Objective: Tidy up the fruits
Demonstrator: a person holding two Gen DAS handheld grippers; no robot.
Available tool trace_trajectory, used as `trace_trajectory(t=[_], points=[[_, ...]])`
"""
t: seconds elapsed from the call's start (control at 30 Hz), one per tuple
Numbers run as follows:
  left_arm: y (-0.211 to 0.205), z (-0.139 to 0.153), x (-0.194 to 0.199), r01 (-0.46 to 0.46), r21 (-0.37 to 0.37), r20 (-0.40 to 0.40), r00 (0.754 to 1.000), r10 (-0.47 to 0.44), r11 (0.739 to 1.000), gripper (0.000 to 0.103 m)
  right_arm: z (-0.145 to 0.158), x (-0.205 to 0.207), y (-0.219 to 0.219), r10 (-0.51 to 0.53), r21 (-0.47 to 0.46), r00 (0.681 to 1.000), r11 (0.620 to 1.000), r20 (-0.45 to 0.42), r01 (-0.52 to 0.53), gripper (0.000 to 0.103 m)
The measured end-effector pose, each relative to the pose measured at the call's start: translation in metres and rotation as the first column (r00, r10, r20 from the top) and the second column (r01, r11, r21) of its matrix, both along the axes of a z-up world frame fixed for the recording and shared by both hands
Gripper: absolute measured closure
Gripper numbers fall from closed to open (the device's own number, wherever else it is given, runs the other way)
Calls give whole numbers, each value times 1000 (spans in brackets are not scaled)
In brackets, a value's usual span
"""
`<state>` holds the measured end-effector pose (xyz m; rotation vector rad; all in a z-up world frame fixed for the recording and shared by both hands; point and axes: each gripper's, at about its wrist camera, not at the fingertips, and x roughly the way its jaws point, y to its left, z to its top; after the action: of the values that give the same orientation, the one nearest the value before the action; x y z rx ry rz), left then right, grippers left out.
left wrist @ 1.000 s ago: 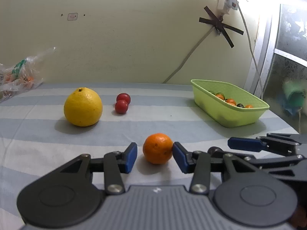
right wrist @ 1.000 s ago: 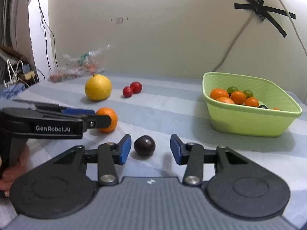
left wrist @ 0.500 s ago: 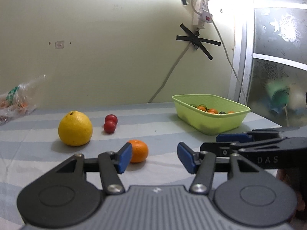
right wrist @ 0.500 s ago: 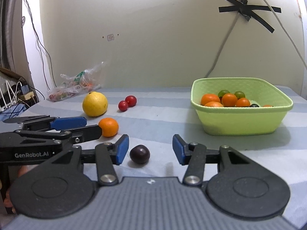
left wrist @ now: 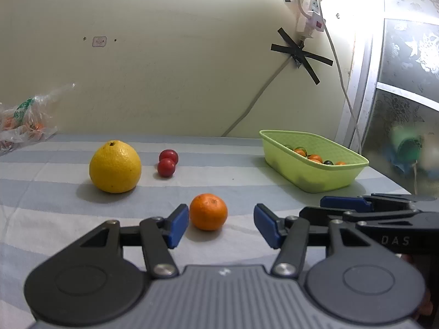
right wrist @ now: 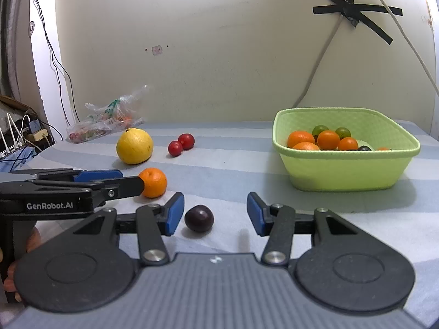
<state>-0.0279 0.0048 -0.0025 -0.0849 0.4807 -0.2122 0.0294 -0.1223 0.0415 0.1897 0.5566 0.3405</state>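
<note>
Mandarin (left wrist: 208, 212) (round, stem dimple up) sits untouched between the left hand-held gripper's (left wrist: 221, 226) parted jaws.

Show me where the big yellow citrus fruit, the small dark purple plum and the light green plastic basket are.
Big yellow citrus fruit (left wrist: 115, 167): left wrist view, middle of its rind.
Small dark purple plum (right wrist: 199, 218): right wrist view, centre of its skin.
Light green plastic basket (right wrist: 345, 172): right wrist view, front outer wall.

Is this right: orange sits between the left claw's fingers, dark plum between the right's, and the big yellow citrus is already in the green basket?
One error: the yellow citrus is on the striped cloth, left of the green basket; the right wrist view shows it. Orange and plum placements are right.
</note>
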Motion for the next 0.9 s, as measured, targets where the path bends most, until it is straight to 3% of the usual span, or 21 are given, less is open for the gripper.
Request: trace_trajectory(t=[0.9], points=[[2,-1,4,-16,5,-23,1000,16,1000,49,0,0,1,-13,-3,1000,1000,-7,13,50]])
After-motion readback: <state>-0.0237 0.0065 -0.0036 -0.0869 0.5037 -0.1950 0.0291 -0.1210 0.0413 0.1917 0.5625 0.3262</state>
